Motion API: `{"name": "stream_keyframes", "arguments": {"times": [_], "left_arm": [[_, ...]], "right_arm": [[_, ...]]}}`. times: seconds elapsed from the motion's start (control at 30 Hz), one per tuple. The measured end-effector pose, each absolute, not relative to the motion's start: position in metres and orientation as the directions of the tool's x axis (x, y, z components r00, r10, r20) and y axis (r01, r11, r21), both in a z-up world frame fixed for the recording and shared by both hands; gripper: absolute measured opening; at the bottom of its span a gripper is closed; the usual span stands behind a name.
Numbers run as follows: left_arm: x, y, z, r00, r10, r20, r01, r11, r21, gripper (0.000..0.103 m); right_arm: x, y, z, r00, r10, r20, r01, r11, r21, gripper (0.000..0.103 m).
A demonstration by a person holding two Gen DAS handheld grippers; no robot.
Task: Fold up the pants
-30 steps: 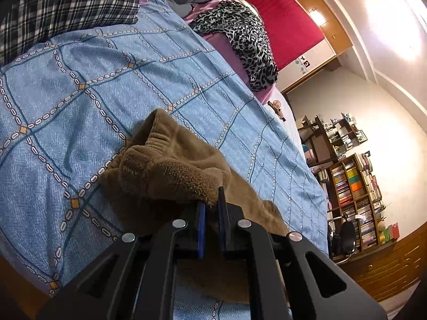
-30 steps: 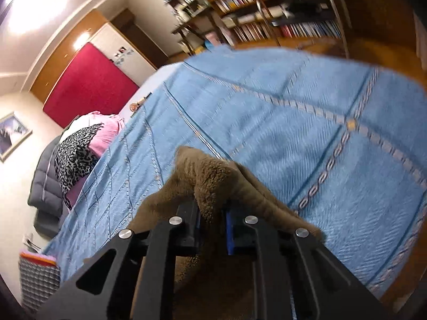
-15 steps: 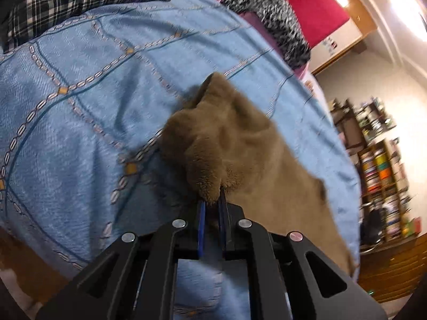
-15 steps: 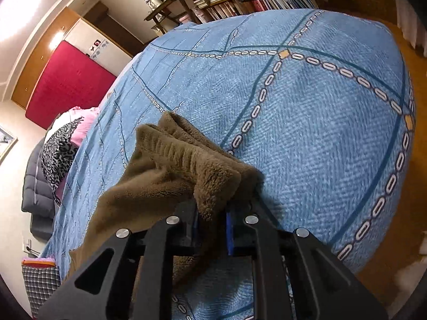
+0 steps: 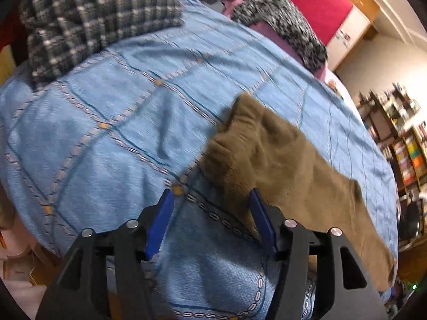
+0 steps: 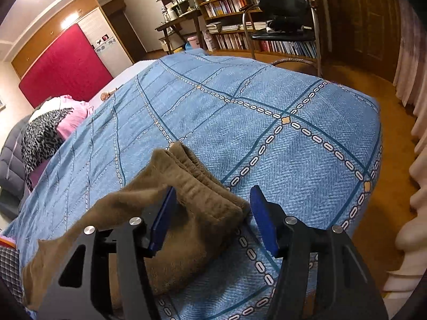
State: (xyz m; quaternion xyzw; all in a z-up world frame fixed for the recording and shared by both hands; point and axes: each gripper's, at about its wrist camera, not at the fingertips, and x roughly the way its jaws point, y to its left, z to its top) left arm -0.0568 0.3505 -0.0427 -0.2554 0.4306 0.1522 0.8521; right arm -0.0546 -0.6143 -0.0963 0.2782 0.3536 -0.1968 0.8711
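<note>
**Left wrist view: both grippers spread wide, pants lying on the bed**

Left wrist view shows the left gripper with its blue-padded fingers spread wide, gripping nothing. The brown fleece pants lie on the blue quilted bedspread with a chain-pattern grid; one bunched end sits just ahead of the right-hand finger and touches it, so the cloth rests on the bed rather than in a grip.

In the right wrist view the right gripper is likewise parted, and the other end of the pants, doubled into visible layers, lies between its fingers, resting on the bedspread. I judge the garment is stretched out lengthwise between the two tools so that it lies flat for a fold.

A dark plaid cloth and a leopard-print cloth lie further up the bed, well apart from the pants.
</note>
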Motion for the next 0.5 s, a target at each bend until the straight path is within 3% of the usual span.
{"name": "stream_keyframes", "arguments": {"times": [0.2,0.5], "left_arm": [[-0.052,0.344,-0.023,0.630,0.065,-0.774,-0.473,0.822,-0.316,0.059],[0.007,0.235,-0.021,0.650,-0.108,-0.752,-0.177,0.941,-0.288,0.059]], "right_arm": [[-0.030,-0.616,-0.087,0.708,-0.118,-0.697,0.492,0.790,0.366,0.059],[0.047,-0.605,-0.103,0.667,-0.050,-0.743,0.410,0.858,0.311,0.059]]}}
